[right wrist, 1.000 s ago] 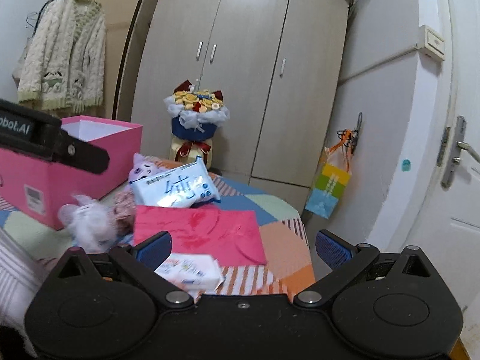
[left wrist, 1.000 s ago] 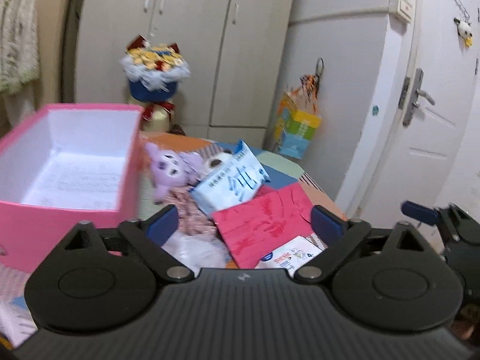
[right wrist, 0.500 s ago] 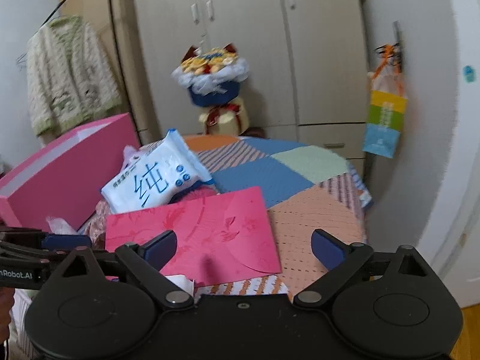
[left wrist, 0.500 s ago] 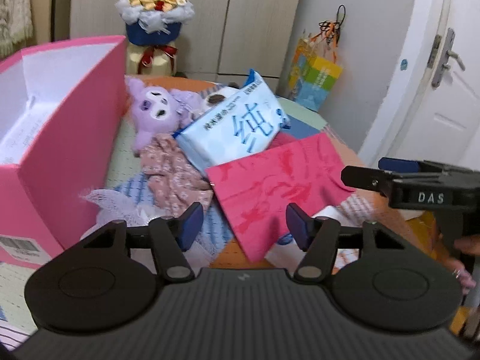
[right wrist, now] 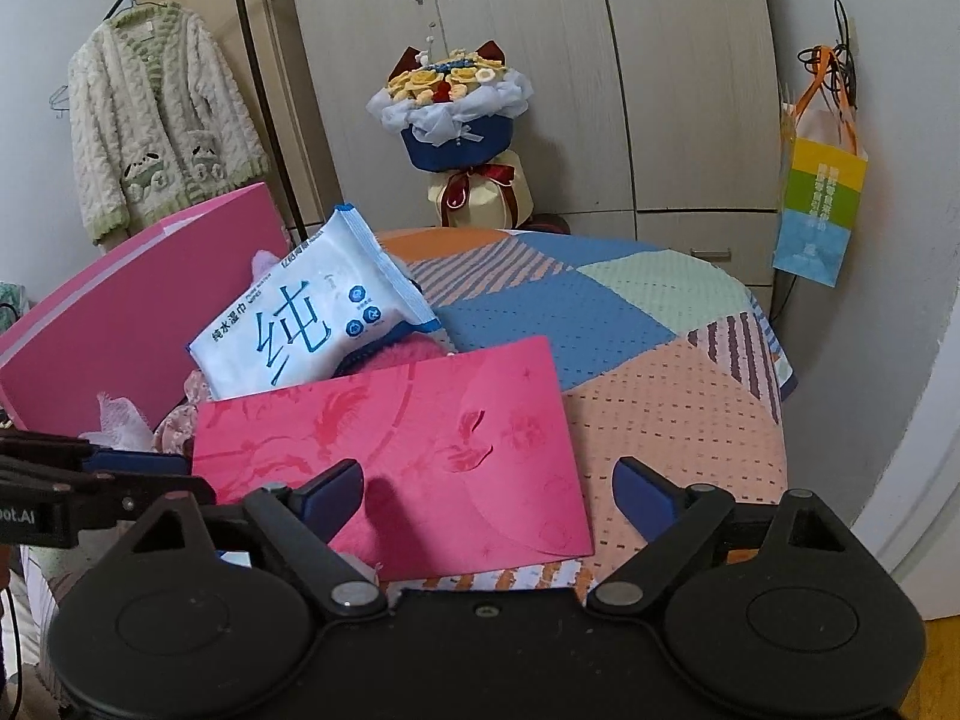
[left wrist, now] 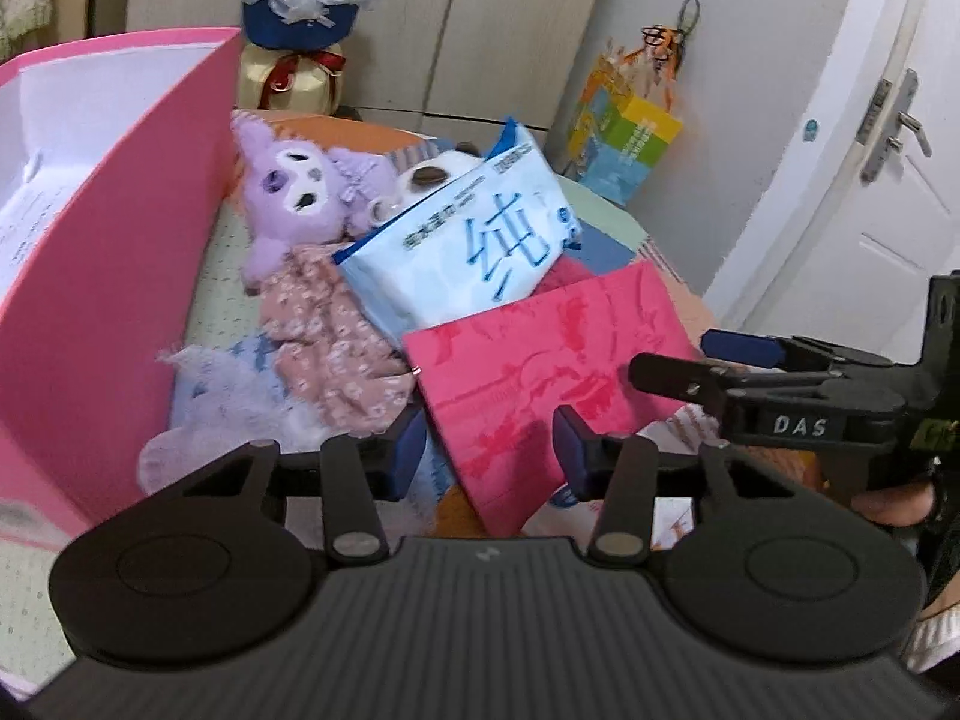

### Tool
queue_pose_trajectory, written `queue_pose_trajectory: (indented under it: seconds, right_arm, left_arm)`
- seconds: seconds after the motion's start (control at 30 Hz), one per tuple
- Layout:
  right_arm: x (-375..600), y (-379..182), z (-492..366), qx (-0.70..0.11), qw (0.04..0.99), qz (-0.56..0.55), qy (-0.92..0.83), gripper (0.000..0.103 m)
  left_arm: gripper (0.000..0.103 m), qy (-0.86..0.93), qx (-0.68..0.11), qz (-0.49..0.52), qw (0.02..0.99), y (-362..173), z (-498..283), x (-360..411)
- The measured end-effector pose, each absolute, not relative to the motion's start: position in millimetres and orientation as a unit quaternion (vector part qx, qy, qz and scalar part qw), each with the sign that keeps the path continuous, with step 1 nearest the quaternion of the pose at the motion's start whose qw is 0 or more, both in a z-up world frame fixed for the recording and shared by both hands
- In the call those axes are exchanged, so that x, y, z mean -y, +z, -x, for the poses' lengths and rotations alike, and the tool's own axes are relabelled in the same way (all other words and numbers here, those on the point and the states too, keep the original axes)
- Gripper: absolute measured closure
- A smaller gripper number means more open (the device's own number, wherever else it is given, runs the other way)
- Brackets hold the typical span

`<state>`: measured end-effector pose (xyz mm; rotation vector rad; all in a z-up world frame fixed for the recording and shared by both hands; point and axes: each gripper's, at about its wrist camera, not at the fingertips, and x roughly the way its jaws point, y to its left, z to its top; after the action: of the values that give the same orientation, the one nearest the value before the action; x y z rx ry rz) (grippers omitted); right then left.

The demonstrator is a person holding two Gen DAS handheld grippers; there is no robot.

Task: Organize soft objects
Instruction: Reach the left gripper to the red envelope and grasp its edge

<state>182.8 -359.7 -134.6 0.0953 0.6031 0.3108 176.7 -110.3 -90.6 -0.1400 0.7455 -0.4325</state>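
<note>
A pile of soft things lies on the patchwork table beside an open pink box: a purple plush, a floral pink cloth, white lace fabric and a blue-and-white wet wipes pack. A red envelope rests on top at the front. My left gripper hovers low over the envelope's near corner. Its jaws are closing, with that corner between them but not pinched. My right gripper is open and closing slightly over the envelope, and it reaches in from the right in the left wrist view.
A flower bouquet stands behind the table in front of wardrobe doors. A colourful paper bag hangs on the wall at the right. The table's round edge drops off to the right. A small tissue packet peeks out under the envelope.
Both grippers have dropped and moved in toward the pile. The left jaws have narrowed a lot. The right gripper has swung over the envelope and now shows in the left wrist view.
</note>
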Motion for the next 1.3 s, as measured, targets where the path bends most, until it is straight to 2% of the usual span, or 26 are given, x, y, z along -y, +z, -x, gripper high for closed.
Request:
queue_pose_trajectory:
  seconds: [0.13,0.27,0.37,0.53,0.67,0.73,0.77,0.83,0.87,0.93,1.03,1.17,1.3]
  right_arm:
    - [358.9,-136.9,-185.9,-0.304,0.937,-0.046,0.164,0.010]
    - [356.6,-143.6,-188.7,-0.314,0.935,-0.037,0.161,0.008]
    - [355.5,-142.2,-187.5,-0.311,0.935,-0.032,0.166,0.009]
    - [350.4,-140.0,-180.3,-0.301,0.941,0.008,0.155,0.029]
    - [353.4,-133.1,-177.0,-0.303,0.944,-0.002,0.132,0.036]
    - [353.6,-129.5,-174.3,-0.300,0.944,-0.013,0.135,0.055]
    - [354.3,-125.8,-171.8,-0.296,0.942,-0.031,0.153,0.056]
    - [349.3,-117.3,-165.7,-0.285,0.939,-0.052,0.186,0.078]
    - [341.2,-111.9,-160.7,-0.277,0.941,-0.039,0.189,0.079]
    - [325.0,-104.3,-153.6,-0.266,0.948,-0.005,0.174,0.088]
    - [319.1,-102.8,-158.5,-0.284,0.945,-0.011,0.164,0.086]
    - [323.0,-109.3,-163.1,-0.299,0.941,-0.028,0.154,0.080]
    - [325.1,-112.1,-159.2,-0.300,0.936,-0.038,0.181,0.053]
  left_arm:
    - [0.057,-0.211,-0.387,0.087,0.893,-97.8,-185.4,112.2]
    - [0.057,-0.188,-0.369,0.071,0.908,-103.7,-181.2,117.7]
    - [0.068,-0.188,-0.359,0.068,0.912,-105.0,-176.4,121.0]
    - [0.072,-0.181,-0.326,0.069,0.925,-99.3,-168.0,123.3]
    - [0.072,-0.202,-0.275,0.061,0.938,-85.0,-155.5,130.5]
    - [0.073,-0.247,-0.297,0.071,0.920,-82.2,-156.6,133.9]
    - [0.079,-0.266,-0.315,0.084,0.907,-83.4,-159.0,134.7]
    - [0.083,-0.292,-0.347,0.100,0.885,-87.5,-162.8,138.6]
    - [0.089,-0.292,-0.352,0.099,0.884,-88.6,-162.0,140.5]
    - [0.091,-0.284,-0.348,0.096,0.888,-88.3,-161.2,139.7]
    - [0.096,-0.281,-0.343,0.111,0.890,-86.8,-163.9,128.1]
    - [0.098,-0.273,-0.336,0.118,0.894,-82.5,-163.9,114.8]
    - [0.100,-0.280,-0.335,0.118,0.892,-81.4,-165.8,104.0]
